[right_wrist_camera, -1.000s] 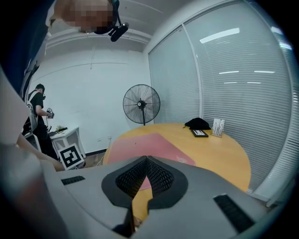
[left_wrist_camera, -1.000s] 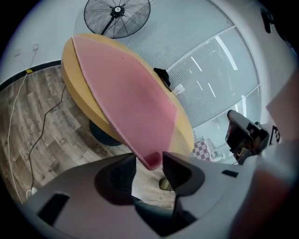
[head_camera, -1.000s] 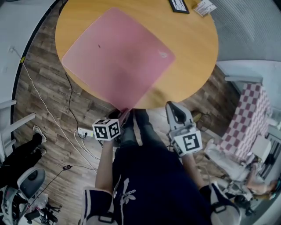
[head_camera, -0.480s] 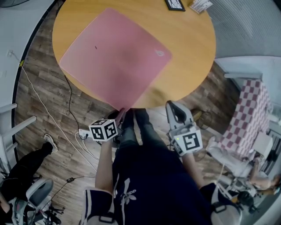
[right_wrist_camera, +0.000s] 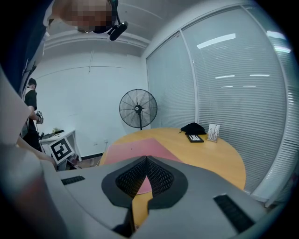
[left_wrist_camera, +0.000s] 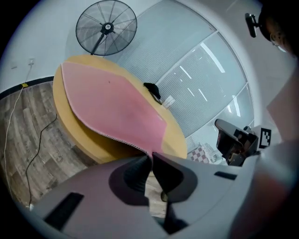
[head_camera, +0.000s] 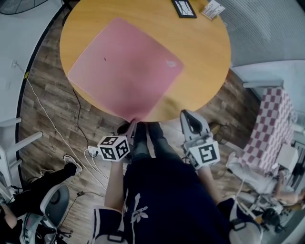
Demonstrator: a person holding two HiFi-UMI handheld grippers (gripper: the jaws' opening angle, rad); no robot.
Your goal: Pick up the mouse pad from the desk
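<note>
A large pink mouse pad (head_camera: 126,66) lies on the round wooden desk (head_camera: 202,71), its near corner hanging past the desk's front edge. My left gripper (head_camera: 132,123) is at that corner; its jaws have just been closing and now pinch the pad's corner (left_wrist_camera: 150,153) between them. In the left gripper view the pad's near part (left_wrist_camera: 112,107) curves up off the desk. My right gripper (head_camera: 189,119) hangs just off the desk's edge to the right, shut (right_wrist_camera: 145,159) with nothing in it.
A black flat item (head_camera: 183,8) and a white card stand (head_camera: 212,8) sit at the desk's far side. A standing fan (left_wrist_camera: 106,28) is beyond the desk. Cables (head_camera: 81,138) run over the wooden floor at left. A checkered cloth (head_camera: 267,128) is at right.
The left gripper's jaws came together on the pad's near corner and rose a little with it. The right gripper has kept still.
</note>
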